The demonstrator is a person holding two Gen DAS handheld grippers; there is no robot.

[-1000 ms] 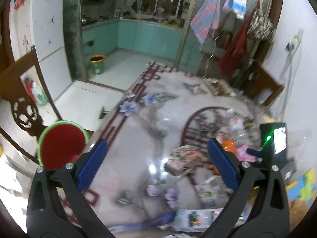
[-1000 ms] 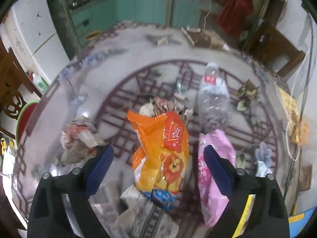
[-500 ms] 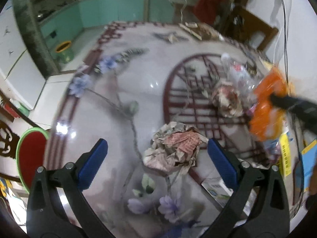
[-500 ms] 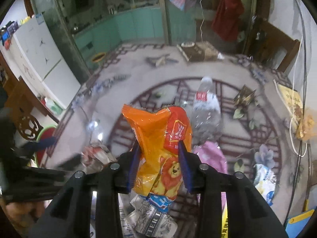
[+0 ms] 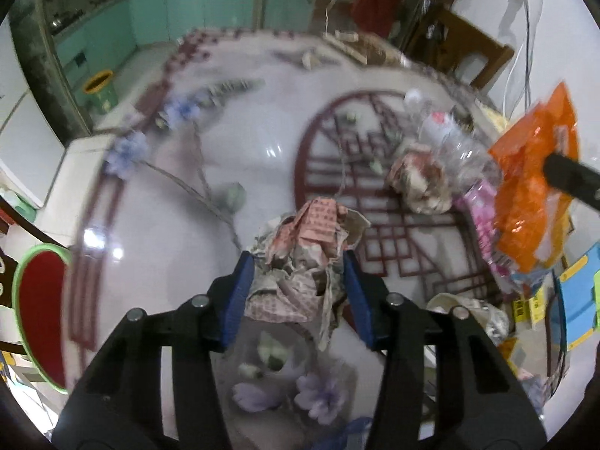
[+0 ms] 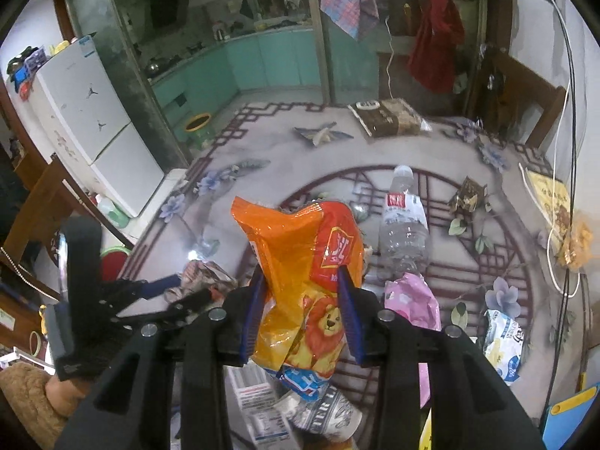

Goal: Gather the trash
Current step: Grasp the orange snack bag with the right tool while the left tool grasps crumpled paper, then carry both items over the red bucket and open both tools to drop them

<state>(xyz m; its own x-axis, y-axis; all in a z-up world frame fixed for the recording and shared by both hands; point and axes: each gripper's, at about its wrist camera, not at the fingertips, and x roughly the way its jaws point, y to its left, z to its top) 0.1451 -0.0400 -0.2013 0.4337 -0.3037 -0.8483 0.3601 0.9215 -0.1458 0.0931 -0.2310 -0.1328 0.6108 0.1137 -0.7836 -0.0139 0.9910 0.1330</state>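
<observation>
Dim indoor light; white glare spots on the glossy floor (image 5: 277, 150). The left view is motion-blurred, the right sharper. Fisheye bending and black corners ring both.

Left gripper (image 5: 298, 292): matte black plastic arms with ribbed cut-outs, two blue finger pads (image 5: 354, 292), round silver screw heads on each arm across the lower frame. Right gripper (image 6: 302, 315): same build, black frame, blue pads (image 6: 347, 315), four silver screws. At lower left of the right wrist view, a fuzzy brown sleeve (image 6: 28, 393).
</observation>
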